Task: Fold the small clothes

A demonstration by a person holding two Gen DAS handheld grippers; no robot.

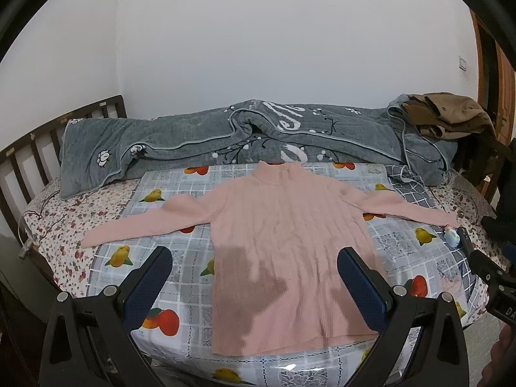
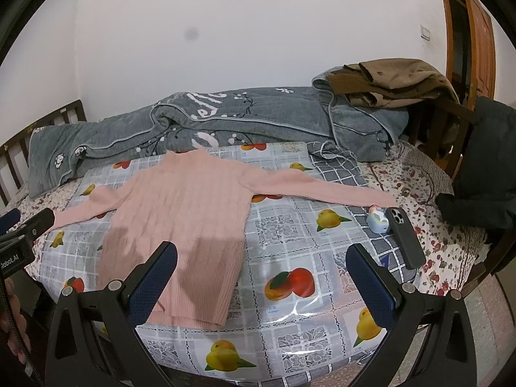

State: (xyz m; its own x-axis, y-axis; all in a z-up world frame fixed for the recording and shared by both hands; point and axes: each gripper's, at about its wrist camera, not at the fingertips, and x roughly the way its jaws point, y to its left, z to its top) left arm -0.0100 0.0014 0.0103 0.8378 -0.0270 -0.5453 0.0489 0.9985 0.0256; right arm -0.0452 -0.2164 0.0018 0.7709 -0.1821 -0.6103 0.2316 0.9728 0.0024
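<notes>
sweater (image 1: 283, 245) lying flat mid-bed, hem at near edge, sleeves spreading sideways | handling: likely soft, light, limp; pinching cuff or hem corner advised | left gripper (image 1: 254, 266), right gripper (image 2: 262, 262): hovering, fingers apart, gripping nothing

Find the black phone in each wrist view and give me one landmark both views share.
Left wrist view: the phone sits at the far right edge, mostly cut off, just past the sweater's sleeve end.
Right wrist view: the phone lies in full at right of centre, beside the small blue toy.
Shared landmark: the grey blanket along the wall.
</notes>
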